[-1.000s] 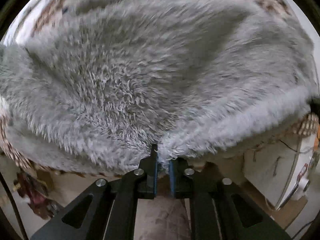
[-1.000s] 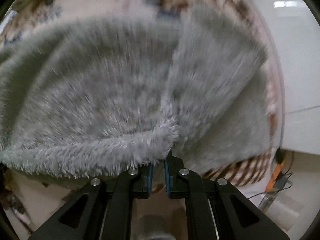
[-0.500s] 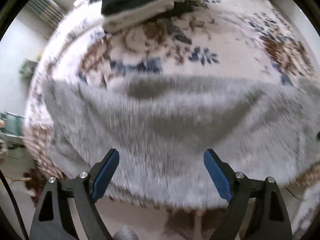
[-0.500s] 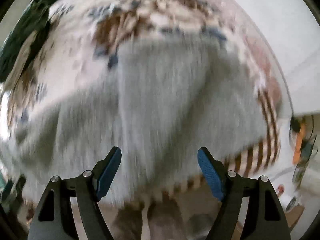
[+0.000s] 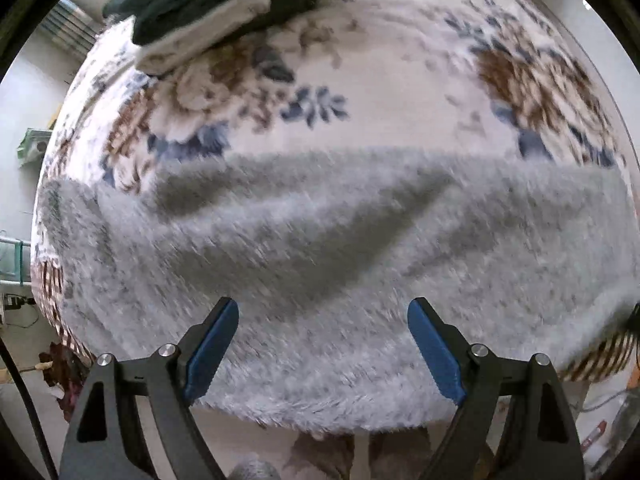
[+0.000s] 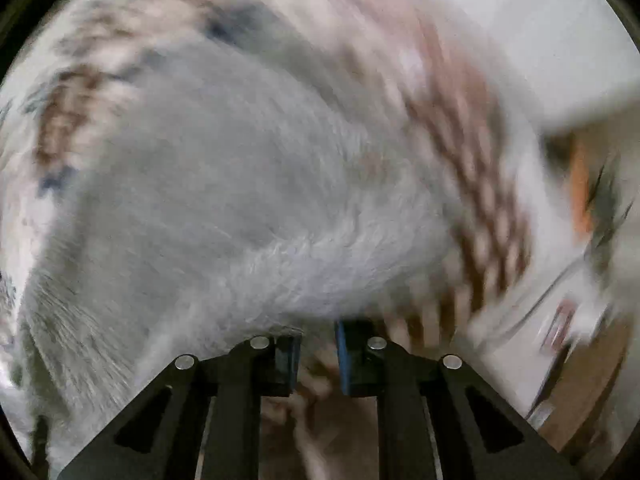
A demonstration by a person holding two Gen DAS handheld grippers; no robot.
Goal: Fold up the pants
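Left wrist view: the left gripper [image 5: 323, 344] is spread wide and empty above the pants [image 5: 340, 248], which are laid across a floral cover [image 5: 400, 80]. The fleece is judged soft, light and limp, best taken at its near edge. Stacked clothes [image 5: 208, 12] lie well clear. The right gripper [image 6: 318, 354] is closing; nothing is seen between its pads.

"Was there any writing to read in either wrist view?"

"None. The fluffy grey fleece pants [image 5: 340, 248] and the cream floral woven rug [image 5: 400, 92] beyond the fingers carried no label that showed."

"What about the small white object with a red patch [image 6: 560, 320] to the right of the right-hand fingers?"

"It was too blurred; whether that patch held letters could not be told."
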